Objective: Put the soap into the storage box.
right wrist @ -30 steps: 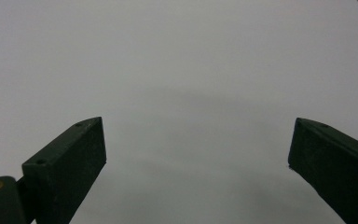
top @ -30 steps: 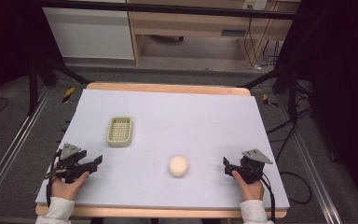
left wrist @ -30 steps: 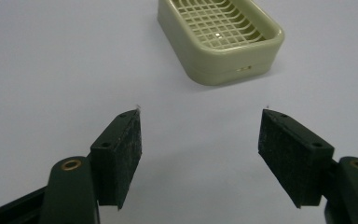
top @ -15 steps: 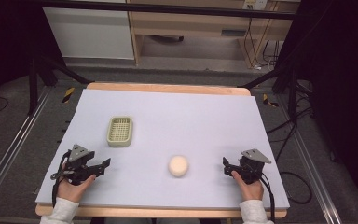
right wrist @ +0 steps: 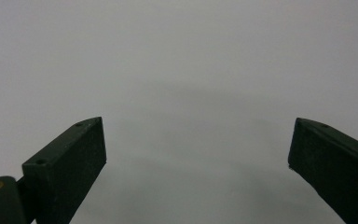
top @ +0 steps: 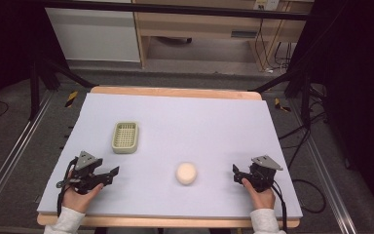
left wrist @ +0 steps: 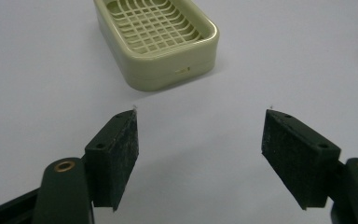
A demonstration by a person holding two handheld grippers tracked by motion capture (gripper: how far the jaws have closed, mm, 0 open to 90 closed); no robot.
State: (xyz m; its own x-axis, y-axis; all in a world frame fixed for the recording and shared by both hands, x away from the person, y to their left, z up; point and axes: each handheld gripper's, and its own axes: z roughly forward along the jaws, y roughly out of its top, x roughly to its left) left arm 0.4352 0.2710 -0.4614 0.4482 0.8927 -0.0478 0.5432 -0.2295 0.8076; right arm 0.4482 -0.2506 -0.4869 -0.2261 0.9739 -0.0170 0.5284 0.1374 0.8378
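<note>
Now your left hand-held gripper (left wrist: 200, 154) has just been spreading, nothing between its jaws, aimed at the soap dish (left wrist: 156, 39) lying near it on the counter (top: 214, 122); your right hand-held gripper (right wrist: 198, 172) stands spread, empty.

Left tongs (top: 113, 171) are held low at the near left, jaws apart with nothing between them, having just been opening. Right tongs (top: 235, 173) sit at the near right, jaws wide apart and empty; both forearms enter from the near edge.
</note>
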